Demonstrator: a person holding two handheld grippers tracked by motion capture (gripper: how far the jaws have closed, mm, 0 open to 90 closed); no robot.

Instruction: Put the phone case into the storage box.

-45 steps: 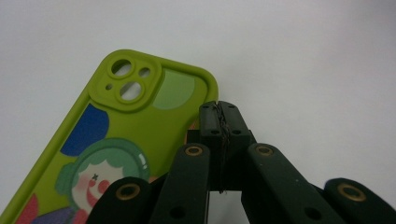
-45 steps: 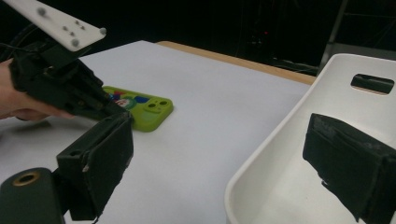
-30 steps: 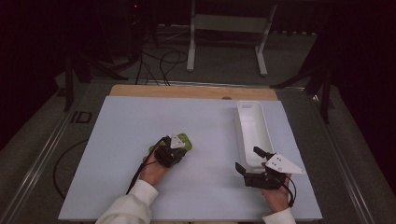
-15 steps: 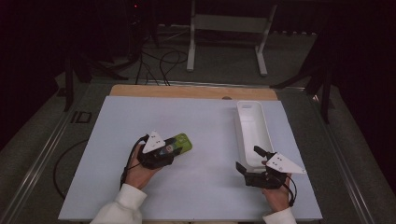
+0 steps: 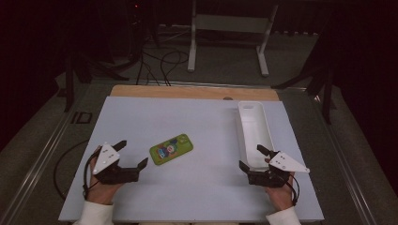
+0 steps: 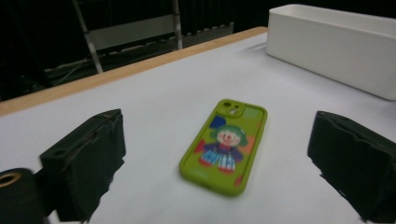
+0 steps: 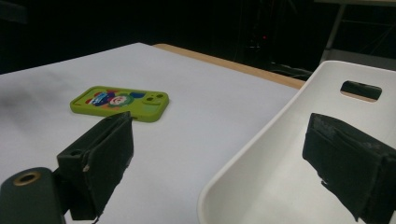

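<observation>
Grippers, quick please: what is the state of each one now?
Left gripper: jaws have just been opening, now open, holding nothing; the phone lies free ahead.
Right gripper: open, holding nothing, at the white bin.

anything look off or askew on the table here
Nothing damaged or spilled. The green phone case lies flat but skewed to the table's edges, apart from the white tray.

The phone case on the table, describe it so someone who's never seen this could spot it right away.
On the white table, look left of the long white bin, just ahead of the left gripper. The phone case lies flat and apart from both: bright lime green with a cartoon clown, the table's one colourful item.
</observation>
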